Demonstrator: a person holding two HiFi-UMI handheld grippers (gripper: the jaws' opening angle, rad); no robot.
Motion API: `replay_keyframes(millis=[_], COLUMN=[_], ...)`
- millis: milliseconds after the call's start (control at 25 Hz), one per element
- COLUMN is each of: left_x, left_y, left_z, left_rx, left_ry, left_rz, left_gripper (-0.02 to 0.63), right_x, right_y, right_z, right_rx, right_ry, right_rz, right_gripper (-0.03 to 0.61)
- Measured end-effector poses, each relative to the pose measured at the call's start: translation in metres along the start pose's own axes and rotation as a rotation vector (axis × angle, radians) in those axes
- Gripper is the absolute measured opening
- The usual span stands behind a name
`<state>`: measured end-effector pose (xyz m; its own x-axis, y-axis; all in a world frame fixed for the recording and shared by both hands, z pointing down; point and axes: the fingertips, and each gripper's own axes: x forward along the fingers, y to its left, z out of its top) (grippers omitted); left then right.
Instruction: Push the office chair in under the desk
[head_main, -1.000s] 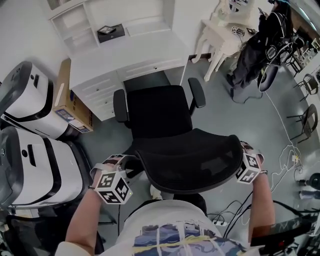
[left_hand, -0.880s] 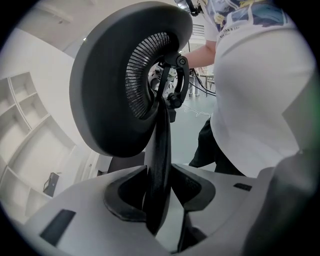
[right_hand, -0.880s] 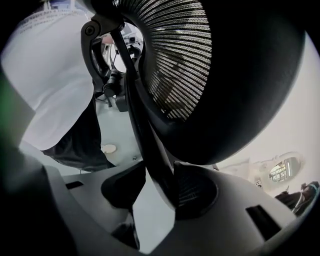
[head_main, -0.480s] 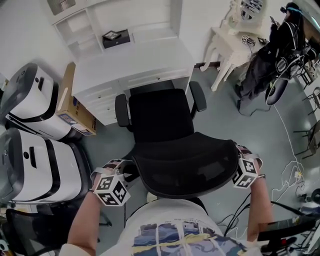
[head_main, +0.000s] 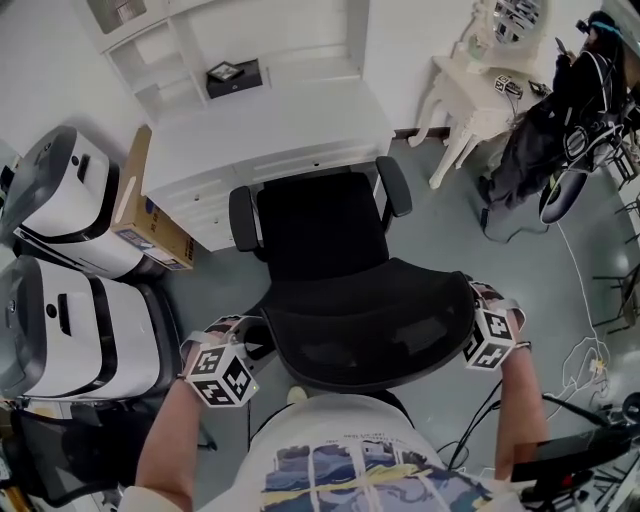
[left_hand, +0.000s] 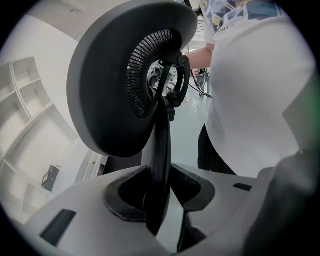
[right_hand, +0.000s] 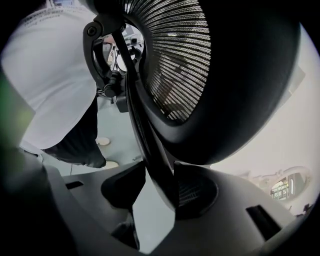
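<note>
The black office chair stands in front of the white desk, its seat at the kneehole's edge and both armrests outside. Its mesh backrest is nearest me. My left gripper is shut on the backrest's left edge; in the left gripper view the black frame bar runs pinched between the left gripper's pads. My right gripper is shut on the backrest's right edge, and in the right gripper view the frame sits clamped in the right gripper.
A cardboard box leans against the desk's left side, with two big white machines further left. A small white table and a dark bag stand to the right. Cables lie on the floor at my right.
The chair has rolled toward the desk, its seat now reaching the kneehole opening. Both grippers went forward with it, still holding the backrest's edges.
</note>
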<state>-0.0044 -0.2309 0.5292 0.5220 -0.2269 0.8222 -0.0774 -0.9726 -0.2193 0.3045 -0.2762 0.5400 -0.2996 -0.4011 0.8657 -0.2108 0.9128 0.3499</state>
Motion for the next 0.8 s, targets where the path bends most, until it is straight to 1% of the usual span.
replay_keyframes(millis=[320,640,800], left_x=[0.009,0.016,0.016], left_y=[0.017,0.029,0.036], left_z=[0.008,0.013,0.010], left_rx=[-0.028,-0.044,-0.052], left_ry=[0.007,0.013,0.019], left_rz=[0.004,-0.014,-0.029], left_gripper=[0.152,0.152,0.153], right_x=[0.006,0.010,0.012], right_y=[-0.024,-0.041,-0.045], right_z=[-0.005,-0.010,-0.006], right_rx=[-0.030,-0.041,-0.045], right_ry=[-0.030,-0.035,-0.041], right_rz=[0.011,0.014,0.020], right_gripper=[0.193,0.193,0.193])
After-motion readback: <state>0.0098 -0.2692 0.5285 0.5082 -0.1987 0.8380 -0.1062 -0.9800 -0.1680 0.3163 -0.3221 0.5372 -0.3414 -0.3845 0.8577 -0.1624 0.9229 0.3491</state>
